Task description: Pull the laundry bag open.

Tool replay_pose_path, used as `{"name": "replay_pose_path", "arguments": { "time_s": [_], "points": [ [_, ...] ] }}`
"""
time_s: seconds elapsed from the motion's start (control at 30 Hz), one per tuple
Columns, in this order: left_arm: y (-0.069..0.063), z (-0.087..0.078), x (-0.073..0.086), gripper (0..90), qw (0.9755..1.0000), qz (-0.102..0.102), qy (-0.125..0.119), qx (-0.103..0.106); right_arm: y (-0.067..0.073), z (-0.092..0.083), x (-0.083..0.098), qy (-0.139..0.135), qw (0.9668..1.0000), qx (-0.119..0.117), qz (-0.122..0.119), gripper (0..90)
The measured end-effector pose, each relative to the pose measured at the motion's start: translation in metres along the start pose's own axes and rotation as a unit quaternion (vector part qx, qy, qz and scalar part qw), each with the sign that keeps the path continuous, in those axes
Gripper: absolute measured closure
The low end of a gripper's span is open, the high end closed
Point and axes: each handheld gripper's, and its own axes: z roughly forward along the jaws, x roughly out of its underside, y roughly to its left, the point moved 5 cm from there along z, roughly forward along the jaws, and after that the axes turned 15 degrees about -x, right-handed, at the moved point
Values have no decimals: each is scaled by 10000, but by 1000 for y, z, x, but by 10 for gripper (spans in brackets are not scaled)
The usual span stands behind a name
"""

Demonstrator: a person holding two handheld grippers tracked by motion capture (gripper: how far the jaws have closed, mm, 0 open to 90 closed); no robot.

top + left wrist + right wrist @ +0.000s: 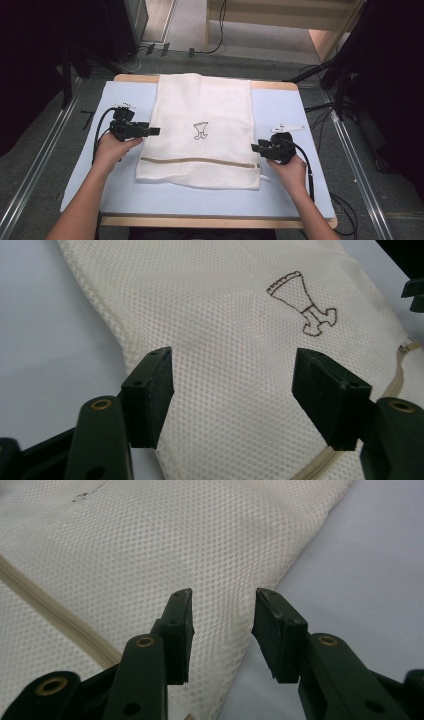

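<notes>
Lying flat, one mesh laundry bag (200,132), one table (280,107), two grippers, left gripper (156,131), right gripper (255,147), jaws released.

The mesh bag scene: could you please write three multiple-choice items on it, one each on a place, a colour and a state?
1. Where does the zipper run on the mesh bag?
A. along the far edge
B. across the end nearest the person
C. down the middle lengthwise

2. What colour is the mat under the bag?
A. pale blue
B. red
C. black

3. How does the left tool stand?
A. shut on the bag
C. shut on the zipper
B. open over the bag

Answers: 1 B, the tan line crosses the near end; 2 A, it shows beside the bag; 3 B, mesh shows untouched between its jaws.
</notes>
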Motion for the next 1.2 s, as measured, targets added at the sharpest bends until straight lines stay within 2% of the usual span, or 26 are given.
{"name": "replay_pose_path", "arguments": {
  "time_s": [0.2, 0.4, 0.47, 0.57, 0.67, 0.73, 0.87, 1.03, 1.2],
  "points": [
    [-23, -8, 0, 401, 9998, 199, 34, -1, 13, -6, 8, 109, 9999, -79, -48, 621],
    [-53, -16, 1, 547, 9985, 430, -53, 328, 25, -14, 23, 241, 9995, -163, -118, 663],
    [-64, -16, 1, 571, 9978, 515, -57, 404, 27, -14, 27, 307, 9993, -173, -110, 688],
    [-79, -15, 1, 644, 9965, 658, -64, 503, 27, -11, 33, 429, 9988, -163, -149, 756],
    [-93, -12, 1, 709, 9950, 792, -76, 603, 23, -10, 35, 486, 9987, -142, -36, 851],
    [-101, -9, 2, 760, 9940, 924, -118, 576, 20, -9, 36, 480, 9986, -197, 49, 900],
    [-111, -2, 2, 766, 9927, 944, -17, 753, 16, -4, 39, 594, 9978, -269, 143, 900],
    [-120, 4, 4, 755, 9906, 1106, 58, 808, 16, 1, 40, 535, 9971, -466, 285, 900],
    [-129, 11, 6, 682, 9892, 1203, 142, 827, 25, 2, 40, 608, 9968, -498, 133, 900]
  ]
}}
